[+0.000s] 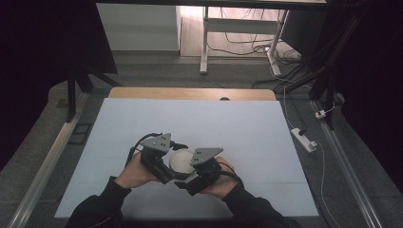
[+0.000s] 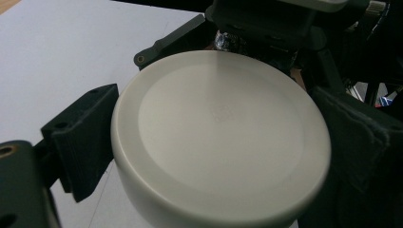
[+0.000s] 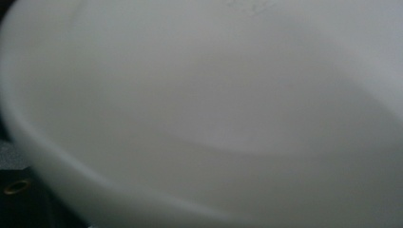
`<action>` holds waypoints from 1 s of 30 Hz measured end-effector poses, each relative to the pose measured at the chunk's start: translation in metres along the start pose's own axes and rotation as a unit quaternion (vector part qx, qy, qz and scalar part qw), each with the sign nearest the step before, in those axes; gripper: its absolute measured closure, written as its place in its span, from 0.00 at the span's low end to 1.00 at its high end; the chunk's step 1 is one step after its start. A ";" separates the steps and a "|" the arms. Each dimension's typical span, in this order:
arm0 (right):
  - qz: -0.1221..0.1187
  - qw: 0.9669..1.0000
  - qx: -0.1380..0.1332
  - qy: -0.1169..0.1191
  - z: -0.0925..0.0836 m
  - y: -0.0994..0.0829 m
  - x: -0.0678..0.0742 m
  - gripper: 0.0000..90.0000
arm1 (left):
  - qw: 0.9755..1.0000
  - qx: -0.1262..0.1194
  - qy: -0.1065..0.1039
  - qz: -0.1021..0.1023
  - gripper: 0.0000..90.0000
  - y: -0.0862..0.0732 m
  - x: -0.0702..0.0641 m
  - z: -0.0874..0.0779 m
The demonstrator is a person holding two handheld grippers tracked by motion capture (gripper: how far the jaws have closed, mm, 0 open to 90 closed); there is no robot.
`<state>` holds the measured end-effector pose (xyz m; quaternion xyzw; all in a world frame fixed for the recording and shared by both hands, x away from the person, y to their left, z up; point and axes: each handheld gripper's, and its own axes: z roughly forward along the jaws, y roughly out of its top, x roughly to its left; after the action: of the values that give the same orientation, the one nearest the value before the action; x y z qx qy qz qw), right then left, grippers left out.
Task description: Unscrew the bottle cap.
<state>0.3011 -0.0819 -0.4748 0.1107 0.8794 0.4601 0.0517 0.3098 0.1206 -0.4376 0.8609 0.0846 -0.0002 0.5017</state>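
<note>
Round white lid (image 1: 181, 160) near front-middle of white table (image 1: 237, 128), up between both grippers. Left gripper (image 1: 164, 164) w/ jaws clamped on lid's sides, per left gripper view (image 2: 221, 137). Right gripper (image 1: 197, 172) pressed close against lid (image 3: 214, 118); jaw state: can't tell.

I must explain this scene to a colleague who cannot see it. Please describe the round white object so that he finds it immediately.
On the pale blue table mat, look near the person's edge, where both hands meet. Between the left gripper and the right gripper sits the white round lid-like disc, the one pale, round thing among black parts.
</note>
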 end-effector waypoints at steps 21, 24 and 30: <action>0.046 0.996 0.006 -0.074 0.001 -0.002 -0.007 0.07 | 0.984 0.016 0.159 -0.076 0.09 0.013 -0.019 0.017; 0.043 0.997 -0.003 -0.058 -0.002 -0.001 -0.008 0.07 | 0.988 0.018 0.140 -0.061 0.02 0.013 -0.016 0.012; 0.032 0.999 -0.013 -0.034 -0.006 0.000 -0.008 0.07 | 0.996 0.018 0.080 -0.022 0.00 0.010 -0.008 -0.006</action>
<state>0.3074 -0.0883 -0.4711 0.1538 0.8671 0.4688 0.0684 0.3026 0.1199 -0.4249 0.8648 0.1437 0.0563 0.4779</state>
